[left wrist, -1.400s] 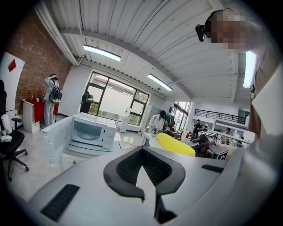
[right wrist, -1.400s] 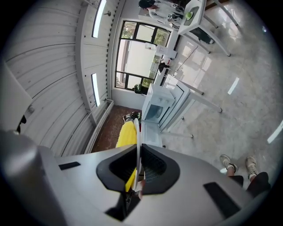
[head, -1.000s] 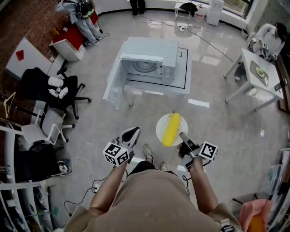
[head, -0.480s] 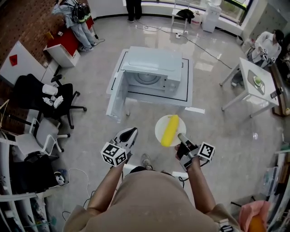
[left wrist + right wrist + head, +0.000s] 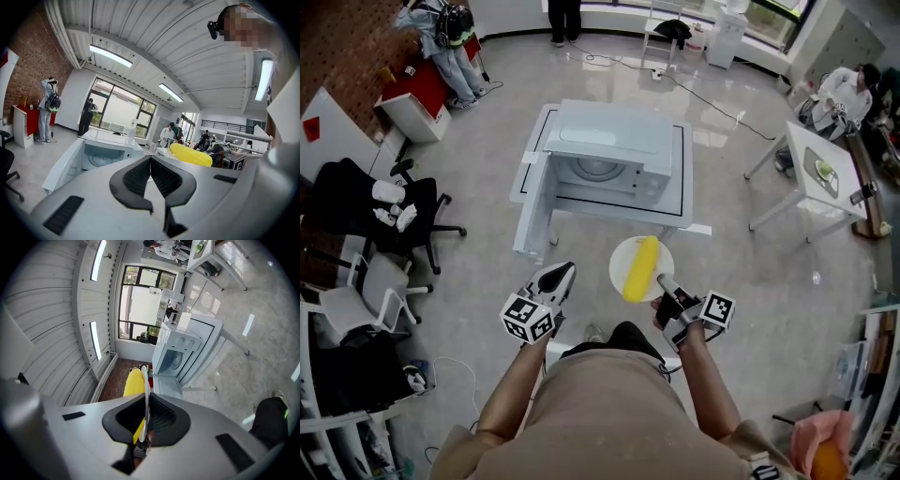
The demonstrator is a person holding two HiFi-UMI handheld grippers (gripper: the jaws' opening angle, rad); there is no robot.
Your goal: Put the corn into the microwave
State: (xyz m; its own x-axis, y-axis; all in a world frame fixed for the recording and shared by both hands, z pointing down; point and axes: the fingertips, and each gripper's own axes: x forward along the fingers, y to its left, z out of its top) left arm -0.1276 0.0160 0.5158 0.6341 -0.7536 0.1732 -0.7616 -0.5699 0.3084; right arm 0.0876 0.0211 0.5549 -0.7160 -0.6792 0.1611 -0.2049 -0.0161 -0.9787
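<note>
A yellow corn cob (image 5: 639, 268) lies on a white plate (image 5: 619, 258) held out in front of me. My right gripper (image 5: 662, 280) is shut on the plate's near rim; in the right gripper view the plate (image 5: 146, 380) runs edge-on between the pads, with the corn (image 5: 132, 382) to its left. My left gripper (image 5: 562, 271) is shut on nothing, level with the plate and to its left. Its pads (image 5: 139, 174) meet in the left gripper view. Ahead, the white microwave (image 5: 614, 150) stands on a low white table (image 5: 682, 202), its door (image 5: 532, 199) swung open to the left.
Black office chairs (image 5: 389, 220) and a red-topped cabinet (image 5: 417, 94) line the left side. A white table (image 5: 820, 178) with a seated person (image 5: 839, 94) beside it is at the right. People stand at the far wall. A cable (image 5: 712, 94) crosses the floor behind the microwave.
Both grippers and the plate with the corn have moved forward toward the microwave, which now sits nearer in the head view. Neither gripper's jaws have changed.
</note>
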